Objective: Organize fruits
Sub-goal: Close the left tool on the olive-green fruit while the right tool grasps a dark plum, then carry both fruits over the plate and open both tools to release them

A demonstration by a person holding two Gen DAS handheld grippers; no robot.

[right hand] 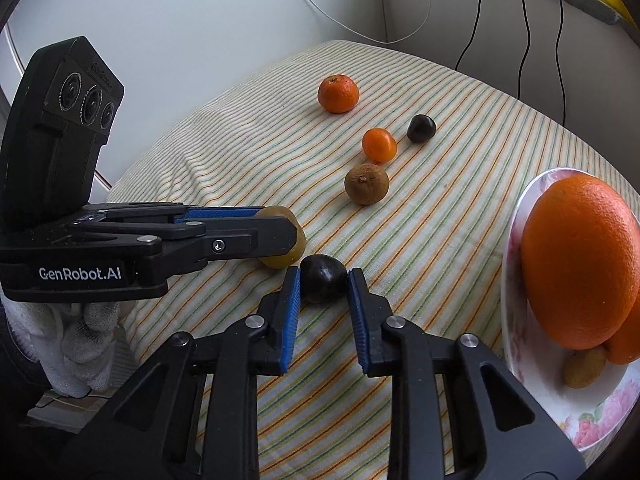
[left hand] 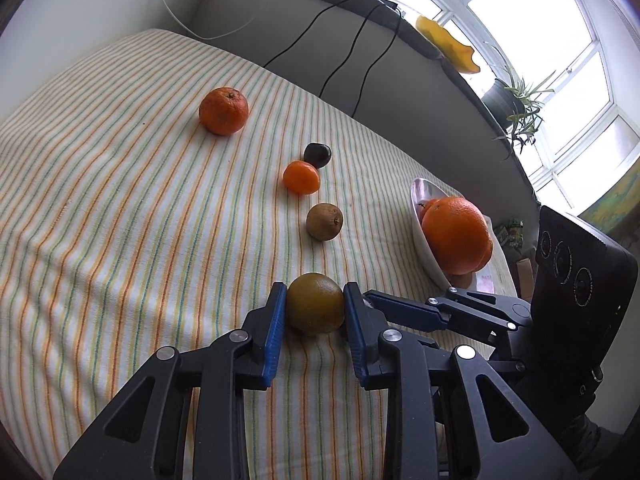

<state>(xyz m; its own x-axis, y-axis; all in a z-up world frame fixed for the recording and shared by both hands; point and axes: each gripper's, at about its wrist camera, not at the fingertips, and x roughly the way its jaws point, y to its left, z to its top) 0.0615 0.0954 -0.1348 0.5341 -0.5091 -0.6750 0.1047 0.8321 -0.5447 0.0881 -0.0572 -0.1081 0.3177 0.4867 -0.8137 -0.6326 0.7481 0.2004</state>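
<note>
Dark plum (right hand: 322, 283) between right jaws, long axis across them

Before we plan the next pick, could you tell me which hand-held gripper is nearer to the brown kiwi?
Left. The left hand-held gripper sits just short of the brown kiwi; the right hand-held gripper is farther off.

This is a home: a table with a striped cloth (left hand: 120, 200), a flowered bowl (right hand: 520, 320) (with fruit in it), a plant (left hand: 516, 100) by the big window (left hand: 560, 40).
</note>
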